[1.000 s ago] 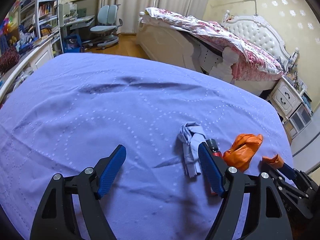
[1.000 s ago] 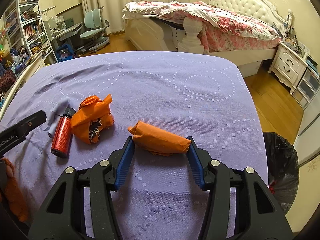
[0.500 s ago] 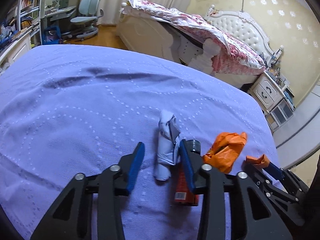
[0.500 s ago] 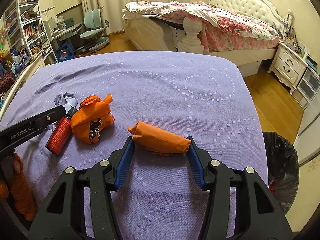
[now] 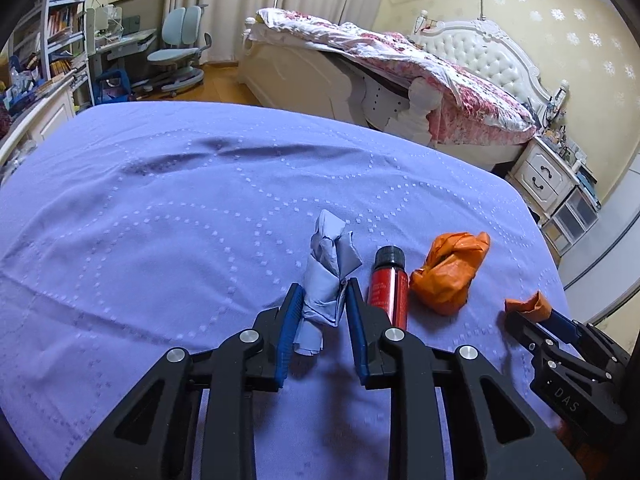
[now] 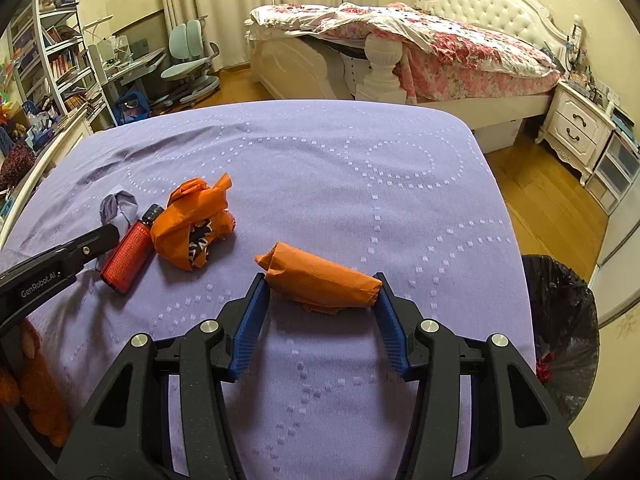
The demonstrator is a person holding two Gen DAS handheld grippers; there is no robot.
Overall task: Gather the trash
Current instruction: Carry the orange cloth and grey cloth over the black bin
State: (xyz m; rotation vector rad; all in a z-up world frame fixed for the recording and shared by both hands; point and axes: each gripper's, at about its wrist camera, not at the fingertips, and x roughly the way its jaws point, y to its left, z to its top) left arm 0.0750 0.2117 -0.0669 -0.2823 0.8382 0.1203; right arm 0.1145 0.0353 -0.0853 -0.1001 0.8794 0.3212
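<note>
While the left gripper [image 5: 322,300], whose jaws have just been closing, pinches the pale crumpled wad [image 5: 329,270] at lower centre, the right gripper [image 6: 320,292] clamps the orange roll [image 6: 320,278] (presumably both bound for the black-lined bin [image 6: 560,320] at right).

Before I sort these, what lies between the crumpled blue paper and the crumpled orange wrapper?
The red bottle with a black cap, lying on the purple cloth; clearest in the left wrist view.

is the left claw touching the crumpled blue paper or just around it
Touching. In the left wrist view both blue pads of the left claw, whose jaws have just been closing, press the sides of the crumpled blue paper.
</note>
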